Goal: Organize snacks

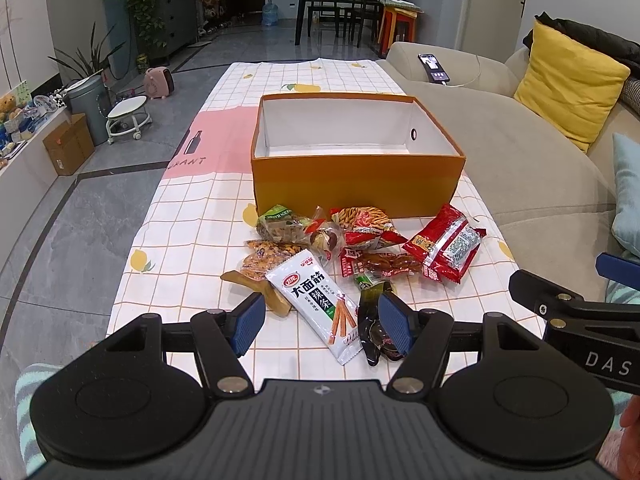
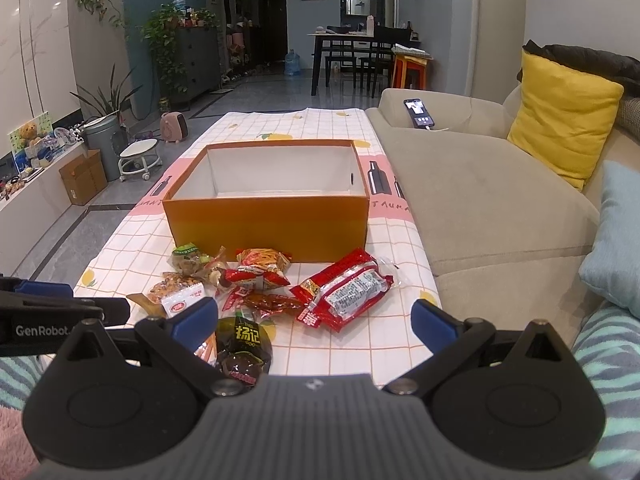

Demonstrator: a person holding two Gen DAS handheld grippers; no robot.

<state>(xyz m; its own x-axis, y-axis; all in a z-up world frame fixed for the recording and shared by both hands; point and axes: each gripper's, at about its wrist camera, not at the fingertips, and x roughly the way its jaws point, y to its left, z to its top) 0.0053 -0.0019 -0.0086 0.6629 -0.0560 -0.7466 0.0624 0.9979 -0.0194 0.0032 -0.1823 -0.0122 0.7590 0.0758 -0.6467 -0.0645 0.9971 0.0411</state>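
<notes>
Table: your checked tablecloth [image 1: 192,216] carries an orange box [image 1: 356,184], open-topped, far.
Snacks: packets [image 1: 442,242] piled just near of it.
Left gripper [image 1: 322,322]: spread wide, empty, over white packet [image 1: 316,308].
Right gripper [image 2: 316,320]: wide, empty.

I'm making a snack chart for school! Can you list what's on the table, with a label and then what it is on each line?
container: orange box, open top, nothing visible inside
snacks: loose pile in front of the box, none inside yet
white packet: nearest the left gripper
big red packet: right side of the pile
dark packet: near edge, by the right gripper
grippers: both open, holding nothing
surface: checked tablecloth with lemons
beside table: beige sofa
</notes>
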